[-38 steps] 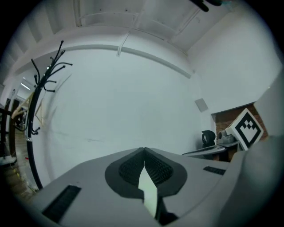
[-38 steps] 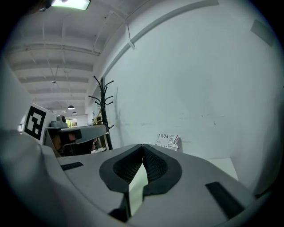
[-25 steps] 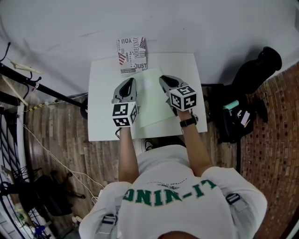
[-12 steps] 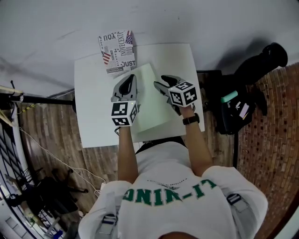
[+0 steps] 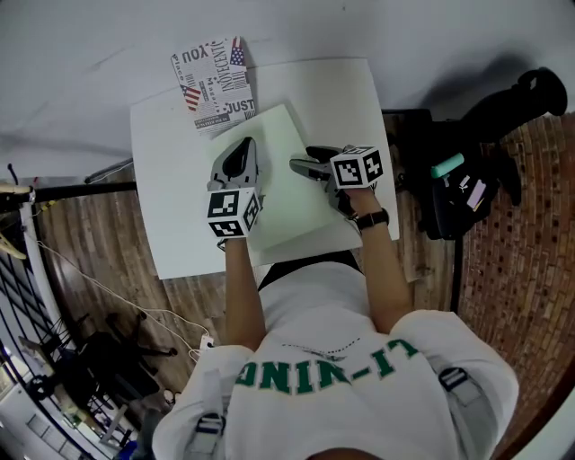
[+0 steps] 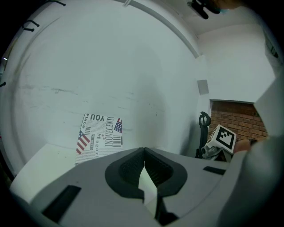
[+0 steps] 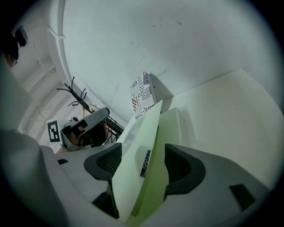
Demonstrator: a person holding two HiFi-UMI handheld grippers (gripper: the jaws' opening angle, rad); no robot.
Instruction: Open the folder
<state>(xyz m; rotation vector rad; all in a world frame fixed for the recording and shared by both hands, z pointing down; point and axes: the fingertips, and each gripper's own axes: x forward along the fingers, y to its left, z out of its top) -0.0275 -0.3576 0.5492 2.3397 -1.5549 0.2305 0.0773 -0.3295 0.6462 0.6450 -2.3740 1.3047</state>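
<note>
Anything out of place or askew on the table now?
The pale green folder lies skewed on the white table. The left gripper pinches one side; the right gripper's jaws have just been opening and straddle the opposite edge without pressing. Nothing looks damaged.

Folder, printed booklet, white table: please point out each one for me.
folder [image 5: 286, 153], head view, on its pale green cover.
printed booklet [image 5: 214, 83], head view, on the middle of its front.
white table [image 5: 171, 180], head view, on bare top left of the folder.

Assessed as a makeshift recording room or lab: small white desk against bare white wall, wood-plank floor, black equipment stand, open gear bag.
</note>
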